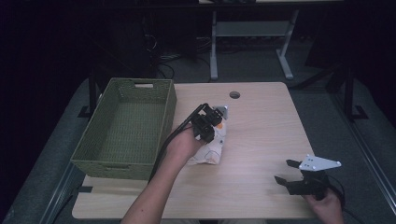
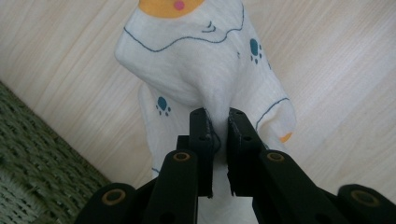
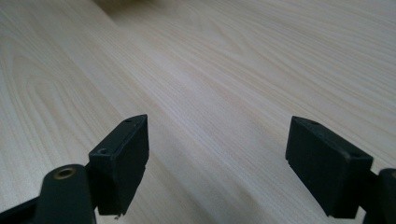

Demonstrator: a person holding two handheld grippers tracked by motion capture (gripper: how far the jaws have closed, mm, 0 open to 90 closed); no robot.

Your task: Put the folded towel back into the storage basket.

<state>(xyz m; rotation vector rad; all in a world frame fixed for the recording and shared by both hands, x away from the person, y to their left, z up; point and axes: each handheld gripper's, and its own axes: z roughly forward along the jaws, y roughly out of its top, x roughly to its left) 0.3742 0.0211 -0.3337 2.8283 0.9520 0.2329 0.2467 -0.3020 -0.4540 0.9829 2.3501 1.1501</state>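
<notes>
High view: the left claw (image 1: 215,122) sits just right of the green basket (image 1: 126,128), clamped on a white printed cloth (image 1: 212,148) that lies on the bench (image 1: 261,135) beside the basket. The right claw (image 1: 287,171) rests well to the right of the basket, near the bench's front edge.

Left gripper view: the jaws pinch a raised fold of the cloth (image 2: 196,70), the basket (image 2: 28,154) at the left.

Right gripper view: the jaws stand wide apart over bare bench (image 3: 210,93), holding nothing.

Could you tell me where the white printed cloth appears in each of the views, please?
High view: white cloth at table centre, beneath the left gripper.
Left gripper view: upper centre, pinched between the jaws.
Right gripper view: I can't place it.
Shared landmark: light wooden table.
</notes>
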